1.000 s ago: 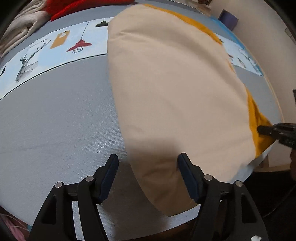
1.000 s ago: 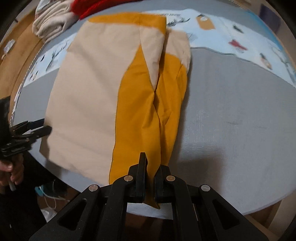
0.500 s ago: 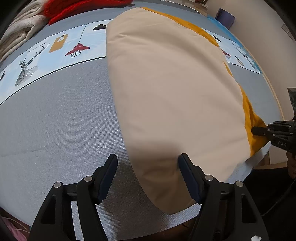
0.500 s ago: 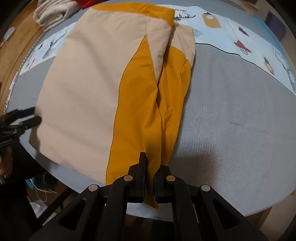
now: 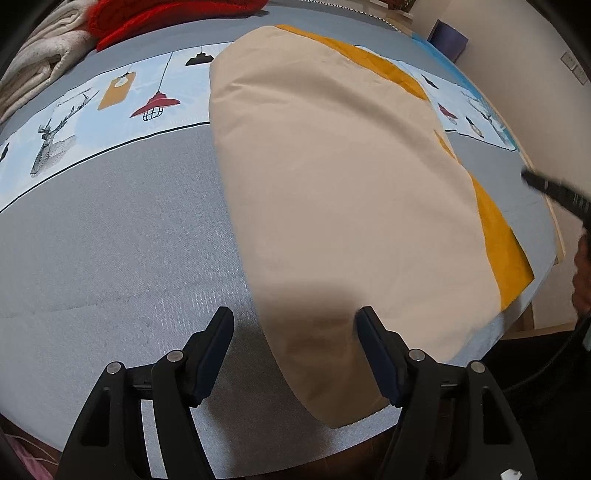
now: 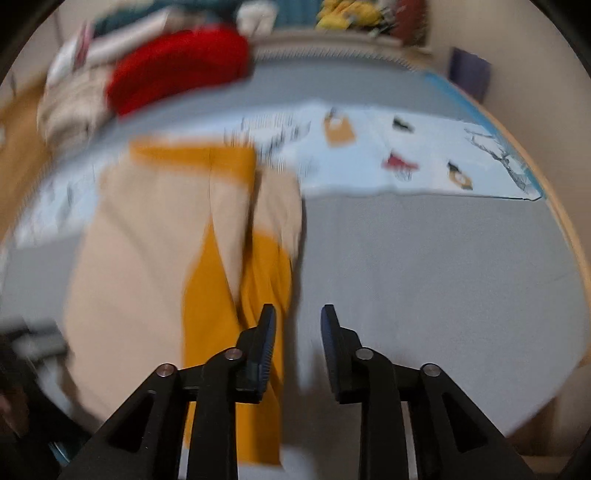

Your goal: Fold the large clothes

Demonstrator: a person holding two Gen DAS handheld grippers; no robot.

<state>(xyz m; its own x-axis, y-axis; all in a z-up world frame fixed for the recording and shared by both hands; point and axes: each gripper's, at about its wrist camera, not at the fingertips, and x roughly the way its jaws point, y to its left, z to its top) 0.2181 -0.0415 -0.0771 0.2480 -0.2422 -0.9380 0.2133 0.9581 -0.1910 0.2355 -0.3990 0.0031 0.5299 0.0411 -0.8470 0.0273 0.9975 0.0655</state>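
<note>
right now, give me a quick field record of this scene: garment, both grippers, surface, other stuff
garment: beige and mustard garment, lying flat, near end hanging over the edge
left gripper: open, jaws astride the garment's near beige corner
right gripper: open, nothing between the jaws, beside the mustard strip
surface: grey table with a printed blue band
other: red cloth and cream towels at the far side

One beige-and-orange garment (image 5: 332,177) is being shown spread on one grey bed (image 5: 110,240). Two tongs are being seen, the left (image 5: 293,332) and the right (image 6: 297,326). One red item (image 5: 166,14) and one cream bundle (image 5: 37,77) are being seen behind.
</note>
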